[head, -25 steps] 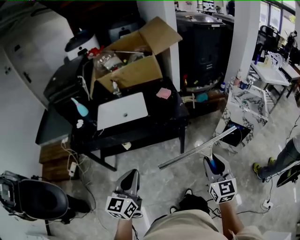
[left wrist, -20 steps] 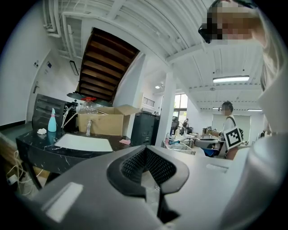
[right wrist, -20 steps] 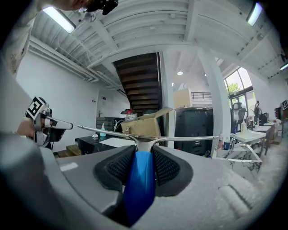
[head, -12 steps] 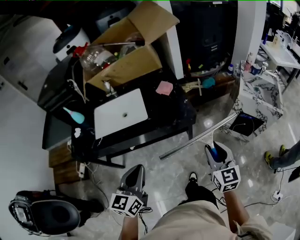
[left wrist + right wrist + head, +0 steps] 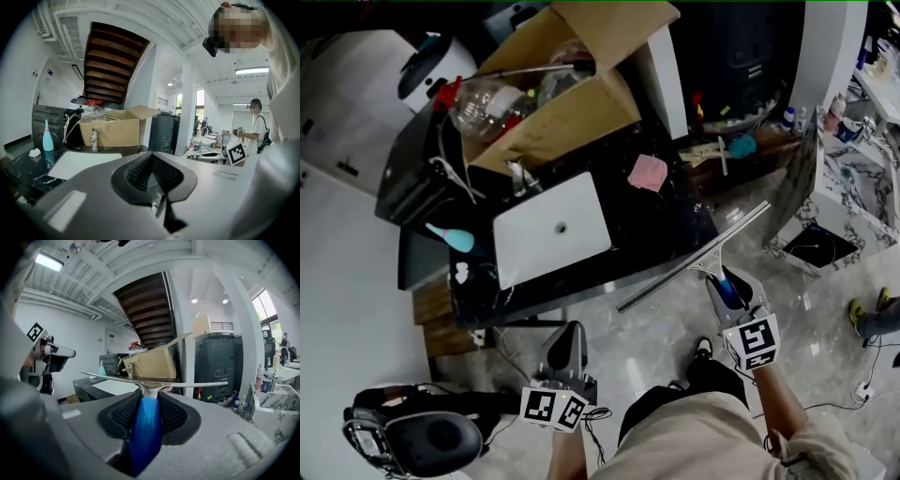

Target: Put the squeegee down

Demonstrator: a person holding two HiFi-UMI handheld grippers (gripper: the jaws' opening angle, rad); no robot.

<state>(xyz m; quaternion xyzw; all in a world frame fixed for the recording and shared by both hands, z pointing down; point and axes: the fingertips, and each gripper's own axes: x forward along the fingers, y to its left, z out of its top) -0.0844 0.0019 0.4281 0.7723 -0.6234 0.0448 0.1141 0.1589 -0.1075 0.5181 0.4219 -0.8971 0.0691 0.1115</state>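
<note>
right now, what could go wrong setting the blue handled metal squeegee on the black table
1. The long blade of the blue-handled metal squeegee juts well past both sides of the right gripper; its left end looks near the edge of the black table and could snag.
2. Only the handle is clamped, so the blade may twist on touchdown.
3. The white rectangular basin and pink square sponge crowd the tabletop.
</note>
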